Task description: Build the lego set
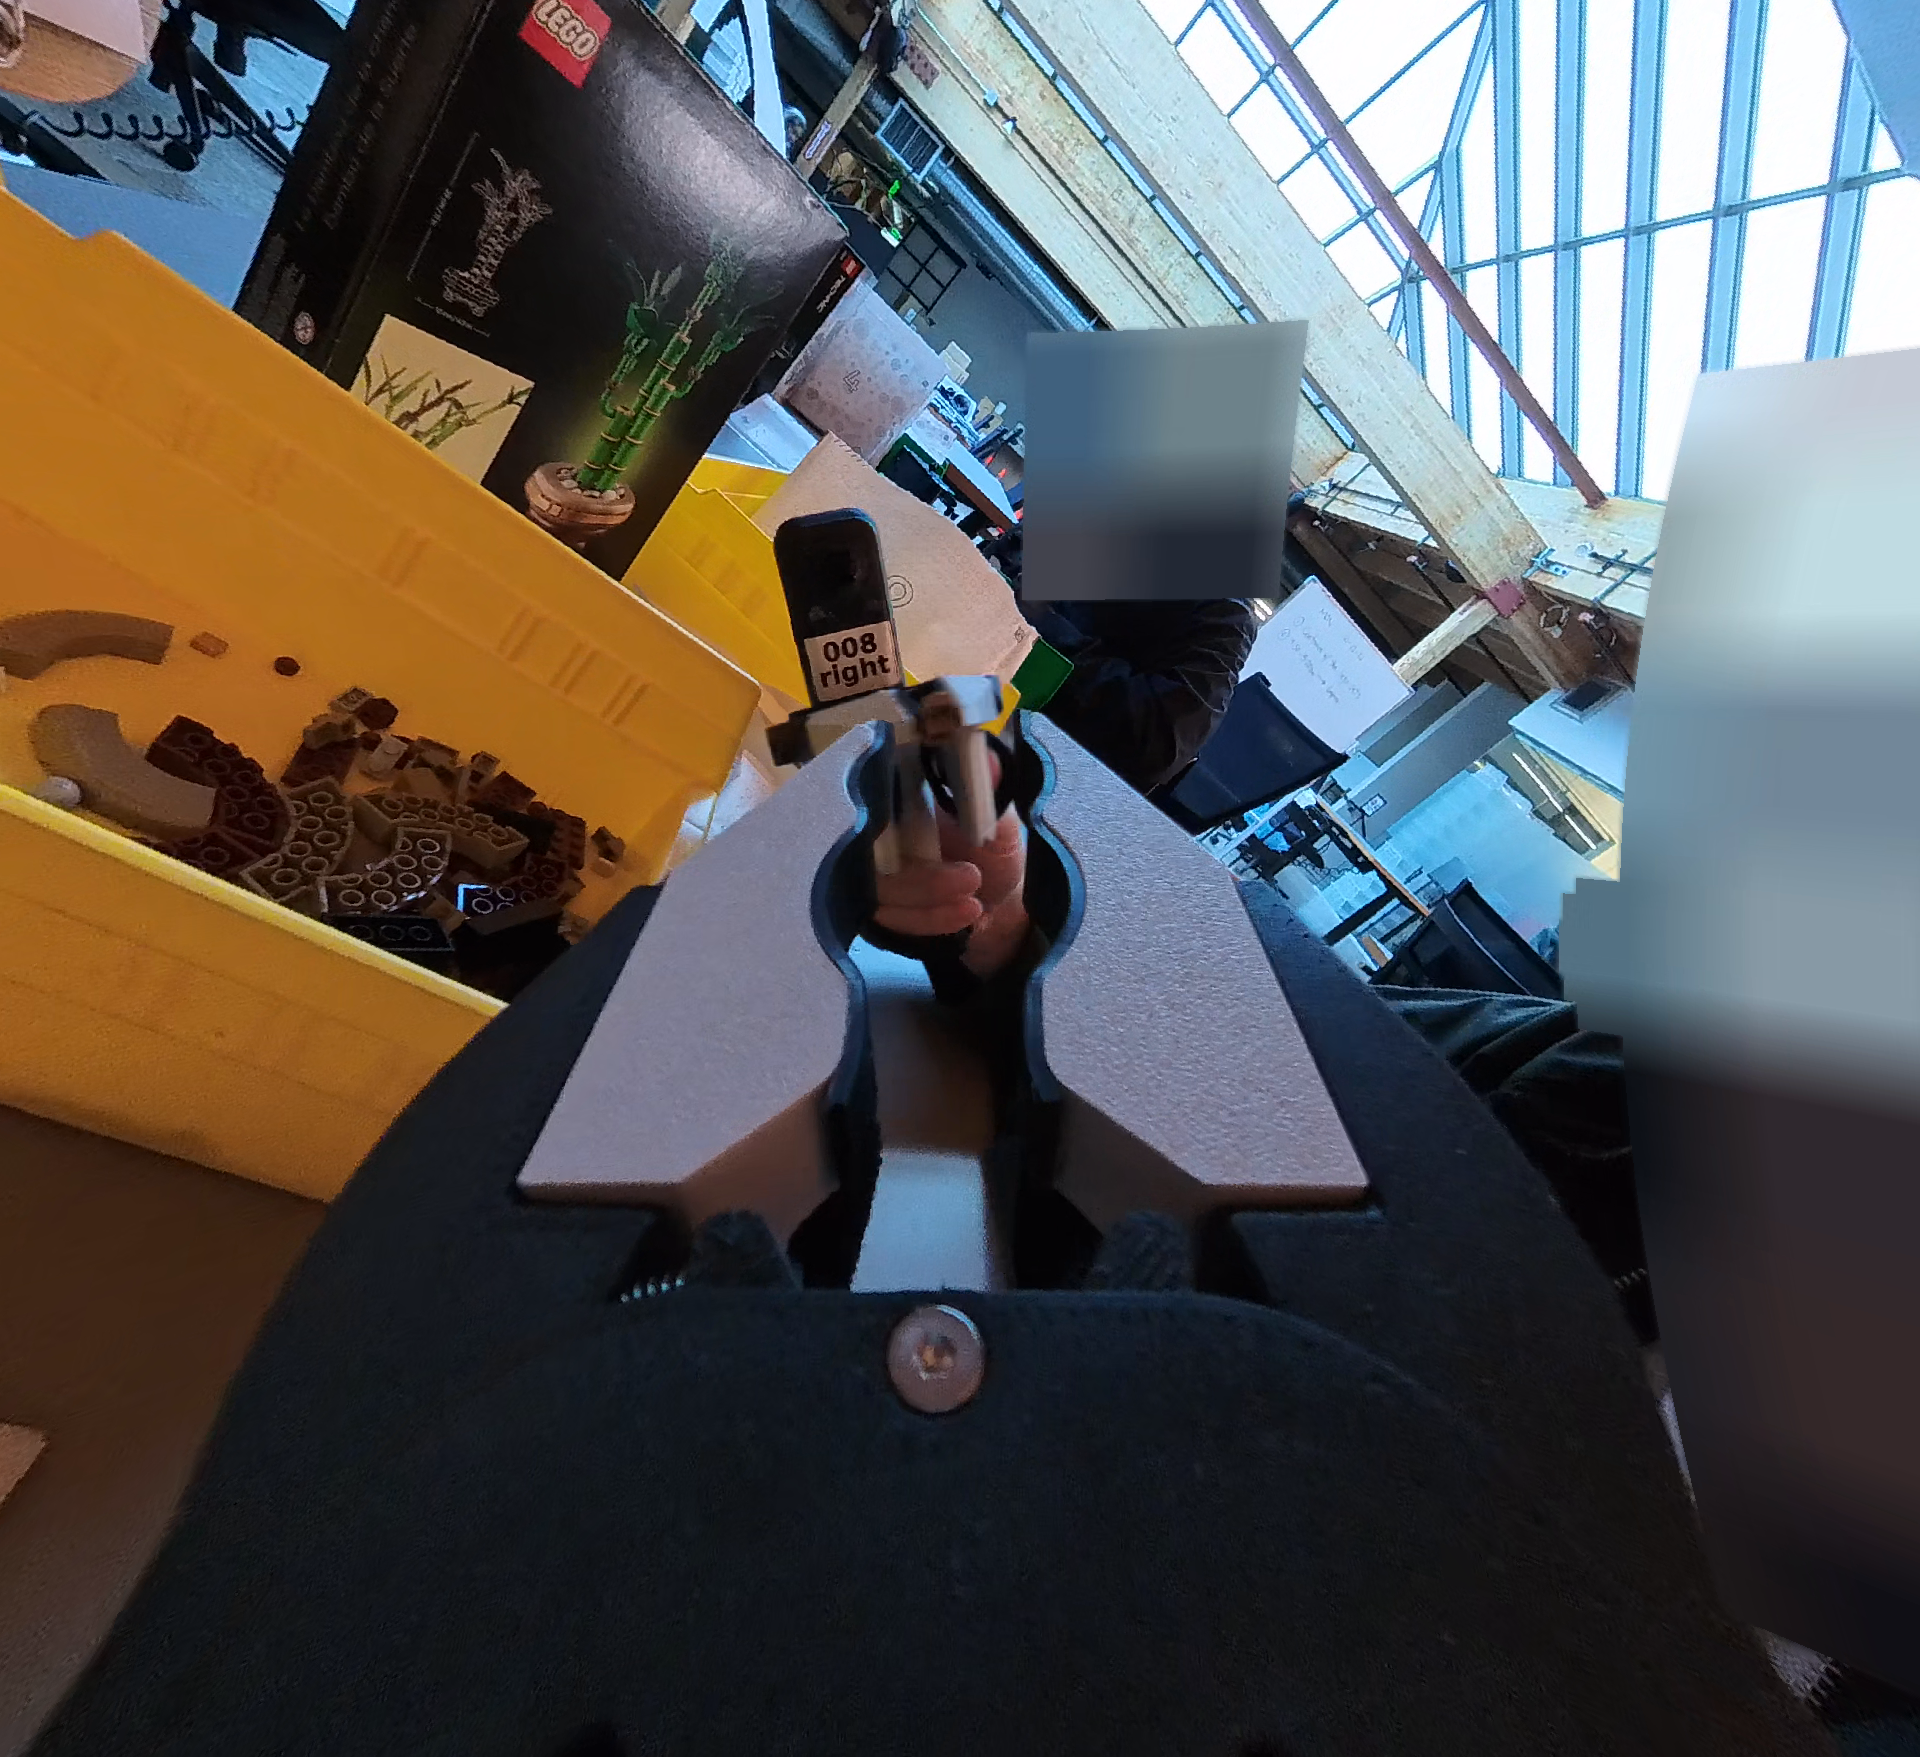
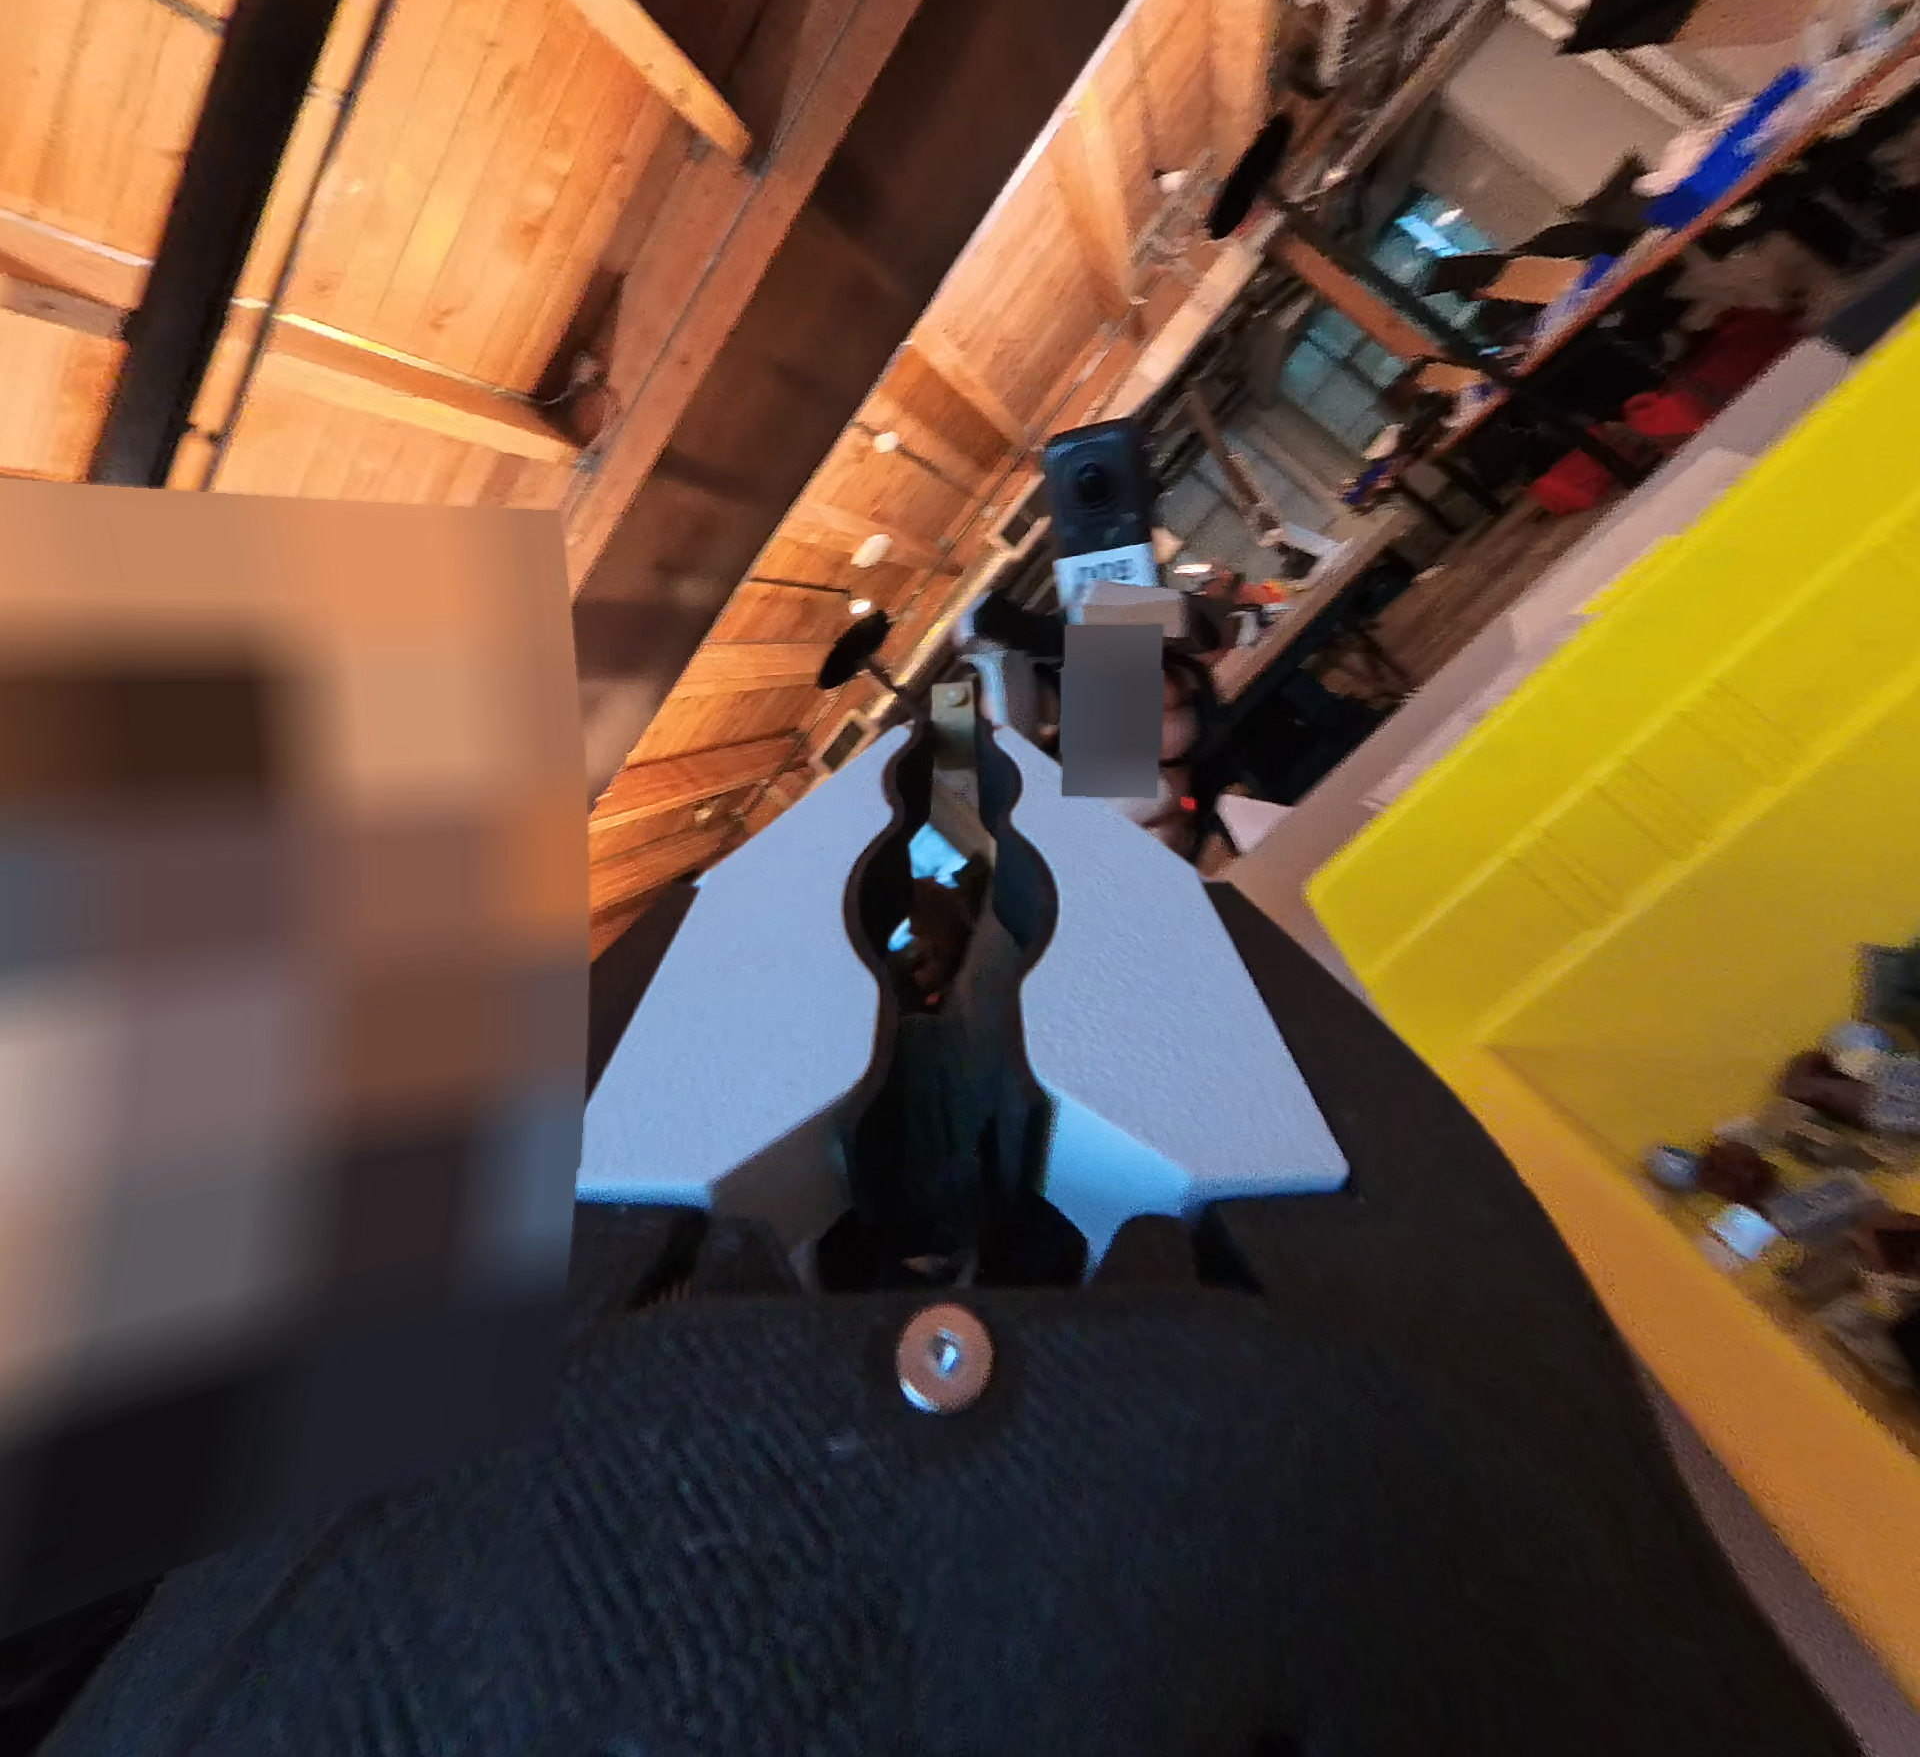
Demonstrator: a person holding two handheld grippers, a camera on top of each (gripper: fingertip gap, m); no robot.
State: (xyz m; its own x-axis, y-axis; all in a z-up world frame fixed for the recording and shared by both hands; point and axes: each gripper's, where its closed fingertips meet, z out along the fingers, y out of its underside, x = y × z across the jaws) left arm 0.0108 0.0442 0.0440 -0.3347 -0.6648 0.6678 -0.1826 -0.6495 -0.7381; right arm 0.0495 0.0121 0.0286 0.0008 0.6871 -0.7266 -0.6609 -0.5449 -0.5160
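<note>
Both grippers are raised in the air and face each other tip to tip. In the right wrist view, my right gripper (image 2: 951, 736) is nearly shut on a thin tan lego piece (image 2: 951, 720) that sticks out past its tips. The left gripper (image 2: 987, 668) shows just beyond it, blurred. In the left wrist view, my left gripper (image 1: 945, 731) has its jaws a narrow gap apart. The right gripper (image 1: 943, 741) and its small piece sit in that gap, with a hand behind them. I cannot tell whether the left jaws touch the piece.
A yellow bin (image 1: 364, 564) at the left holds several loose grey, tan and dark bricks (image 1: 395, 834). It also shows at the right in the right wrist view (image 2: 1662, 824). The black lego box (image 1: 540, 253) stands behind the bin. A seated person (image 1: 1143, 689) is farther back.
</note>
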